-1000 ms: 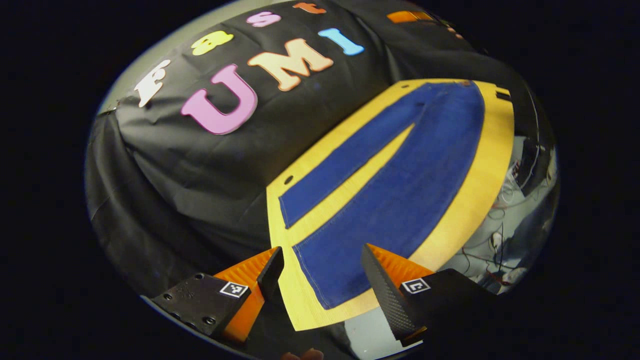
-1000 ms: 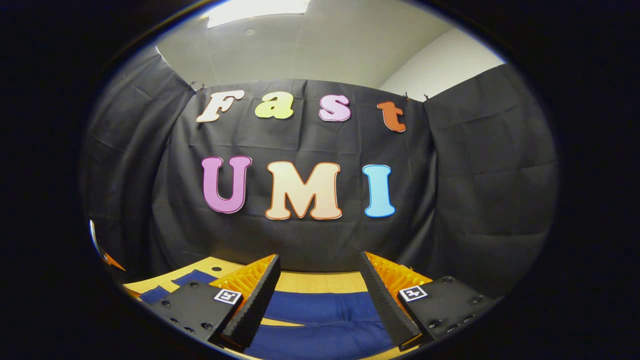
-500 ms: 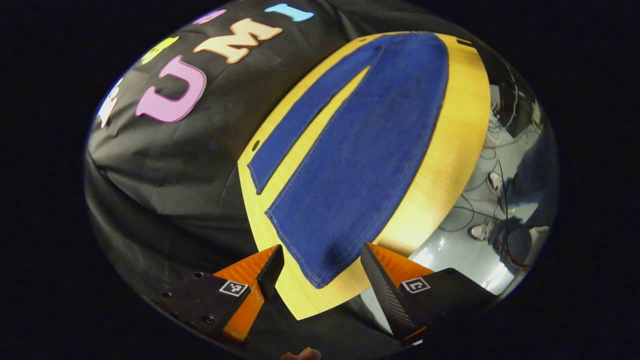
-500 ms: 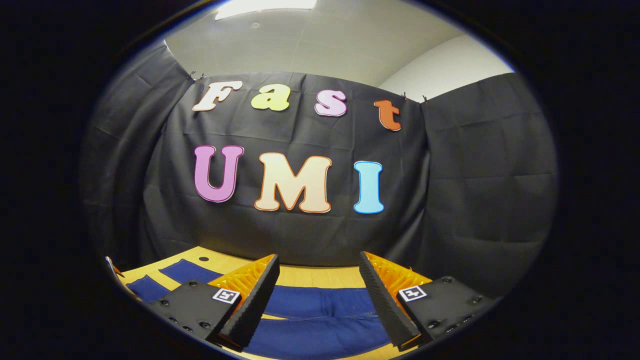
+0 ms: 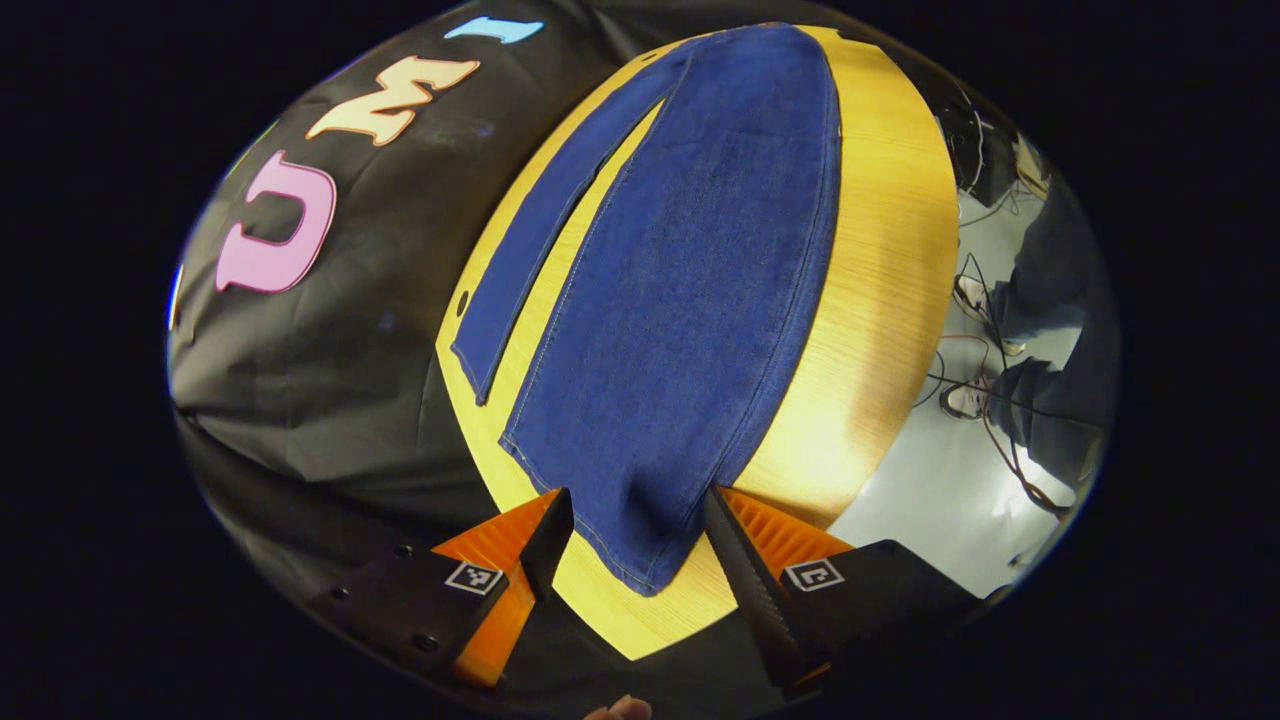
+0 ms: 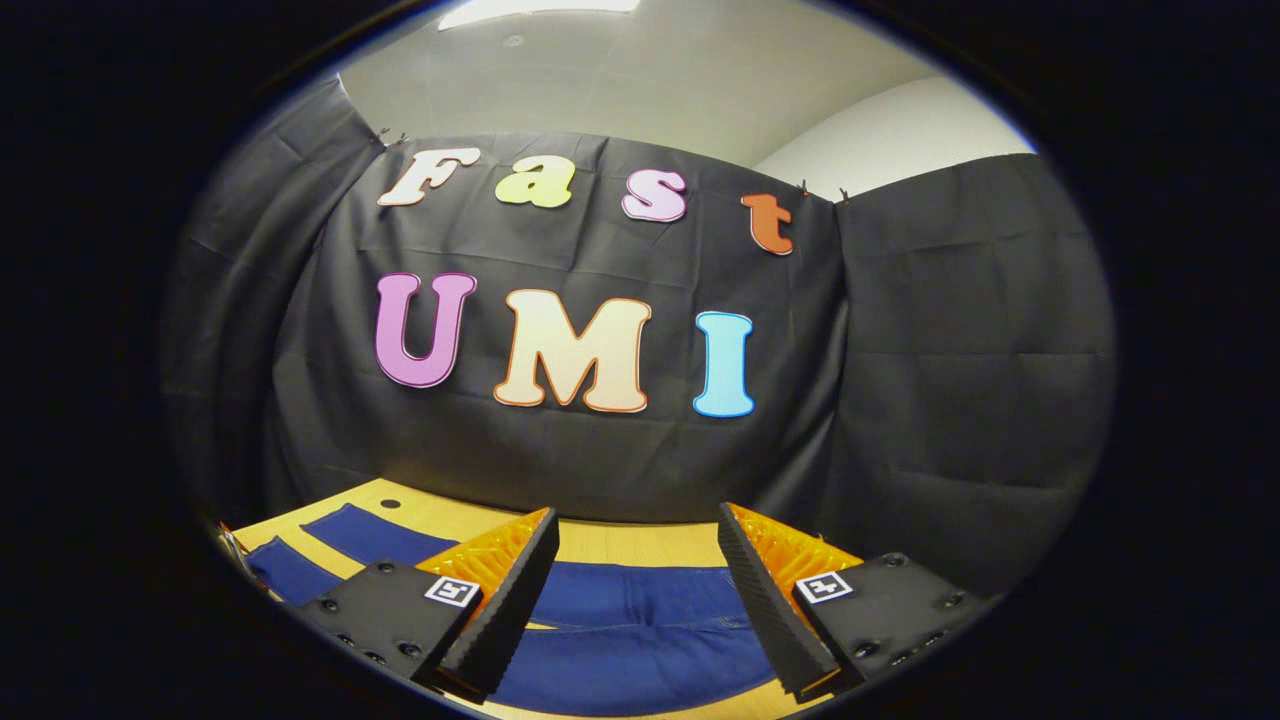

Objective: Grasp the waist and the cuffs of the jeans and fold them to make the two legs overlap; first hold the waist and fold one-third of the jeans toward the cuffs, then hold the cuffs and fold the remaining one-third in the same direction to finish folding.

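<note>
The jeans lay spread flat on the table, dark blue denim with pale stitching along the seams. In the left gripper view, from left to right: the far leg ran as a narrow strip near the table's edge by the booth wall, a wedge of bare wood split it from the near leg, and that broad leg ended in a cuff with a slight ripple just above the hem. The left gripper hung with its fingers spread wide, the cuff lying between them, neither finger pressing on the cloth as far as the view told. Off the table's right edge stood a person's legs among loose cables on the floor.

In the right gripper view the right gripper was also spread open, above the waist end of the jeans, gripping nothing; the leg ends showed away to the left.

Against the frames a second back, the left gripper had come down and in on the cuff: the near leg loomed far larger and the cuff now sat between the fingers. The right gripper had tipped down slightly, with more table and denim showing. The jeans themselves had not shifted.
</note>
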